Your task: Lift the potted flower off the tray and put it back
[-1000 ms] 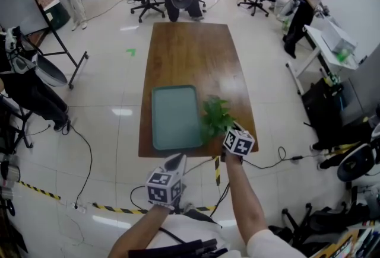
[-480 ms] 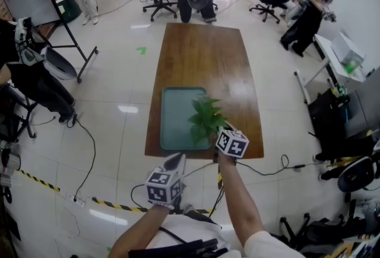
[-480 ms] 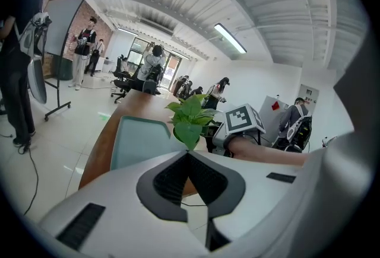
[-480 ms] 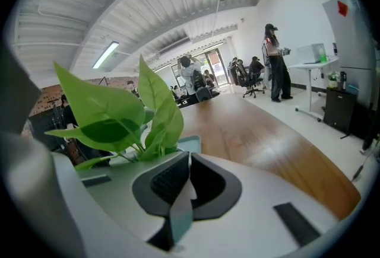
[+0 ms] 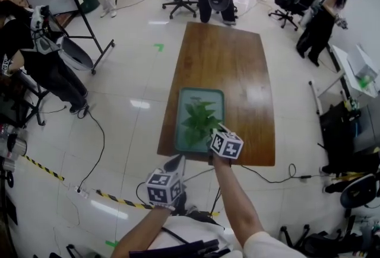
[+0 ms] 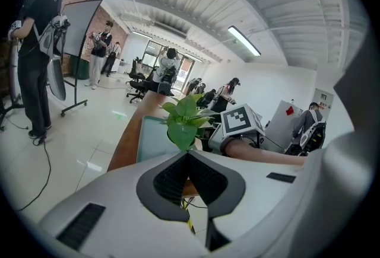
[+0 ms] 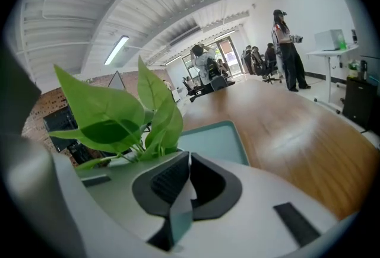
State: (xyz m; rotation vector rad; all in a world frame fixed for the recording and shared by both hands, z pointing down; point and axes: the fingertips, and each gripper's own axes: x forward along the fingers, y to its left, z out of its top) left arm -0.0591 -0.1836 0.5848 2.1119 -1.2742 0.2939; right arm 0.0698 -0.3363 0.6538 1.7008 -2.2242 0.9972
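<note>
We hold the right gripper (image 7: 189,156) outstretched, jaws clamping the leafy green flower (image 5: 199,122) over the tray (image 5: 211,99); left gripper (image 6: 187,153) jaws closed, empty.

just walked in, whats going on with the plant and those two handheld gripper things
A person stands at the near end of a wooden table with a gripper in each hand. The right gripper has its jaws shut on the potted flower and holds it over the green tray. Whether the pot rests on the tray or hangs just above it cannot be told. The left gripper is idle off the table's near edge, jaws together on nothing.
</note>
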